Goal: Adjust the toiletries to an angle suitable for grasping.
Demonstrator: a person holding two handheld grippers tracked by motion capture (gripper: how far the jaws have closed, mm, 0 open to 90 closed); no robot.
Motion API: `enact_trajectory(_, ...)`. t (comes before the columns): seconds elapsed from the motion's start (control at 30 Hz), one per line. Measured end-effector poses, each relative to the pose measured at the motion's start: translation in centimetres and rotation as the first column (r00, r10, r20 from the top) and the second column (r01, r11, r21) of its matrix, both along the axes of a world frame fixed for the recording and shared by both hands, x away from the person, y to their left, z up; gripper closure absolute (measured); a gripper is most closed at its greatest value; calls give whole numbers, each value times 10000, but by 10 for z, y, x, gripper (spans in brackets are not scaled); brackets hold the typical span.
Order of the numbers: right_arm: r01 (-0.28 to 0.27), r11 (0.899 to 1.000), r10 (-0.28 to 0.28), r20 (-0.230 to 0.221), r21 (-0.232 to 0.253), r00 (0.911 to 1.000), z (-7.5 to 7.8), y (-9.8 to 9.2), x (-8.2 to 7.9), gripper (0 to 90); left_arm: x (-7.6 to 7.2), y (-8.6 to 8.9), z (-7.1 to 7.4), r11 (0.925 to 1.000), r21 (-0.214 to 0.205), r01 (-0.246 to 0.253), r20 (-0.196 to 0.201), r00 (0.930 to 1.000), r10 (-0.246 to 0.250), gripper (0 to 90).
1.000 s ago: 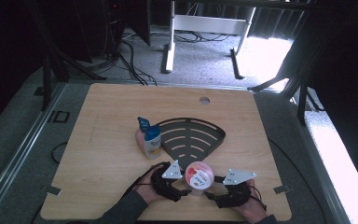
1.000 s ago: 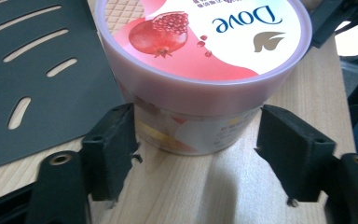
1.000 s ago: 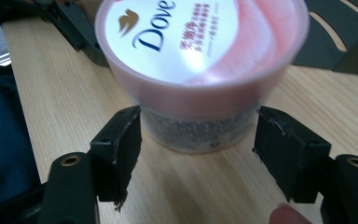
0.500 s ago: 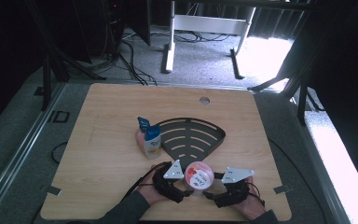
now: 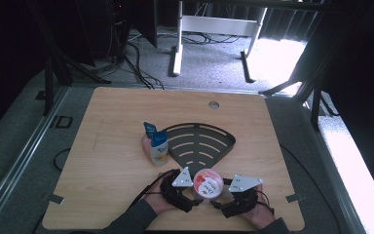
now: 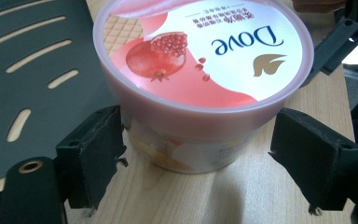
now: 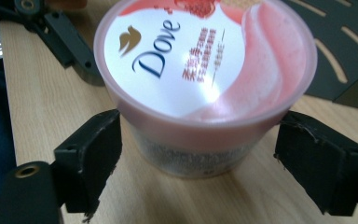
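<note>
Tub: one round pink plastic Dove cream tub, pomegranate-printed lid, upright on table.
Tongs: two; left tongs and right tongs just opened wide, flanking tub, pads apart from it.

Lid of the pink tub — brand name "Dove" in dark blue beside a gold dove emblem; small Chinese characters adjoining it — too fine to read.

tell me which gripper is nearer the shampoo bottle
Left. The left gripper sits just below and right of the shampoo bottle; the right gripper lies farther right, beyond the tub.
</note>
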State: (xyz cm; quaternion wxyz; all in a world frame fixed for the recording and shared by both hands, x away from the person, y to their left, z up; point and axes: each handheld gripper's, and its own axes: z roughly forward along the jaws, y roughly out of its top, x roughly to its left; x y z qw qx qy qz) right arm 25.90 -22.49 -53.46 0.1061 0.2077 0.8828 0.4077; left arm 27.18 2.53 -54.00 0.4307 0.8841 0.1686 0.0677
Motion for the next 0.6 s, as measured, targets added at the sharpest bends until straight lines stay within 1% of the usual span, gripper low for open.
enact_trajectory(0.17,-38,10000,38,-33,-75,10000,1,0,0,142,-1,-1,1,10000,49,-5,68,10000,4,164)
enact_trajectory(0.2,-34,10000,34,-51,-77,10000,1,0,0,143,-2,-1,1,10000,57,-33,126,9999,33,165)
enact_trajectory(0.23,-22,10000,22,-68,-79,10000,1,0,0,142,-3,-1,1,9999,117,-40,277,9996,36,167)
enact_trajectory(0.3,-5,10000,4,-98,-68,10000,2,0,0,143,-4,-2,2,9998,181,-43,296,9996,38,169)
enact_trajectory(0.43,10,10000,-11,-127,-58,9999,2,0,-1,143,-5,-2,2,9999,169,-27,305,9995,22,170)
enact_trajectory(0.6,-11,9999,10,-71,-161,10000,3,0,-2,142,-7,-3,3,9996,284,-51,448,9990,39,170)
